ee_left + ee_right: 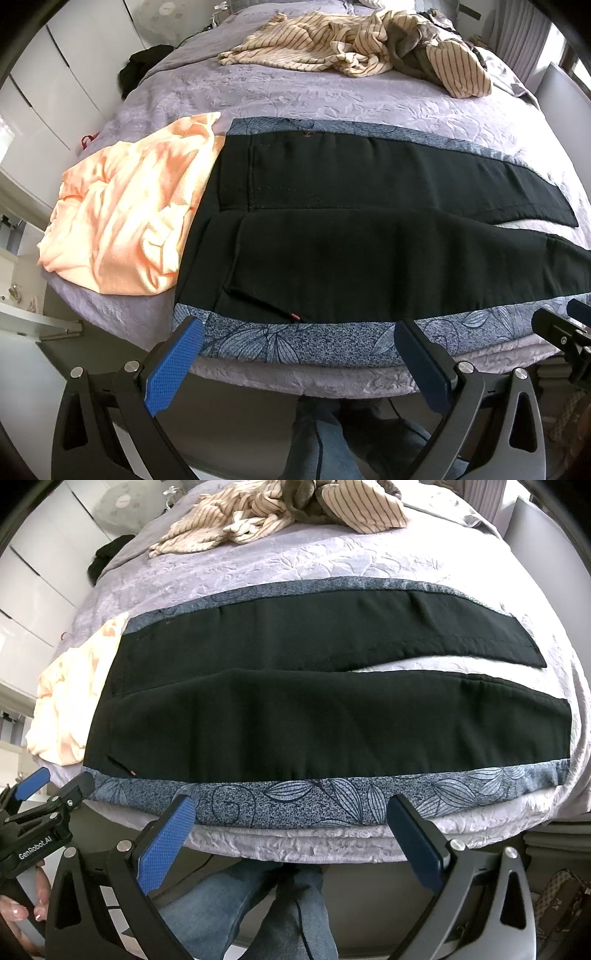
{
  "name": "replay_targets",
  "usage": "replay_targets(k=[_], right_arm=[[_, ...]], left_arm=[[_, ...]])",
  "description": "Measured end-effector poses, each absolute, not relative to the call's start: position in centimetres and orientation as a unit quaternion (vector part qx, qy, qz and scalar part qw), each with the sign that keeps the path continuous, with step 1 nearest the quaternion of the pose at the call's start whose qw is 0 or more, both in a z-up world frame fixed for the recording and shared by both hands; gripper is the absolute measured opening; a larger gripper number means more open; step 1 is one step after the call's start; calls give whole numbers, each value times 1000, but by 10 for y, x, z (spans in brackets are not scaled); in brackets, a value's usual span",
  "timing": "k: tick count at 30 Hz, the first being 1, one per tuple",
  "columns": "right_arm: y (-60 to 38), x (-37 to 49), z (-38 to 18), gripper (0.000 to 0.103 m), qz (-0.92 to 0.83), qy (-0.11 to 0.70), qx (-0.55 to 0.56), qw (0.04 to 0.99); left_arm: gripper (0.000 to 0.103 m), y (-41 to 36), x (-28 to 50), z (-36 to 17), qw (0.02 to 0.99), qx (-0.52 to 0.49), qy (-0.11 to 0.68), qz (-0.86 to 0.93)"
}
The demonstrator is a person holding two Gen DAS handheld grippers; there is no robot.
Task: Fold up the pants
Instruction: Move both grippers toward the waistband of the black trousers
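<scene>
Bedroom, pretty lived-in. Big bed (332, 99) filling most of the view, covered in a crinkly lavender spread with a leafy embossed pattern. White glossy wardrobe doors (55, 74) along the left wall, a round white fan (166, 14) back in the corner. Grey-lilac curtains (517, 37) at the far right with bright daylight pouring in beside them. Pale floor (22, 387) down at lower left, a white shelf edge (37, 317) poking in there too.
</scene>
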State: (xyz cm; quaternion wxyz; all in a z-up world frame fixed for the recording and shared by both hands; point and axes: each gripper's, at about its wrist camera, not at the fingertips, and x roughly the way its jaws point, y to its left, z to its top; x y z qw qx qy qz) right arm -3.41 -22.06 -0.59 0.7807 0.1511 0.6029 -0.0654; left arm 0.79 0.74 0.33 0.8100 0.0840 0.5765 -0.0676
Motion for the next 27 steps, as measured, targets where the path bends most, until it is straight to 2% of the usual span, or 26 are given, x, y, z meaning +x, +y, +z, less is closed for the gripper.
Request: replay_targets(k=[27], right_arm=[[-229,-27,-24,103,-70,606,155,777]], left_arm=[[103,5,15,-14,807,97,579,-62]])
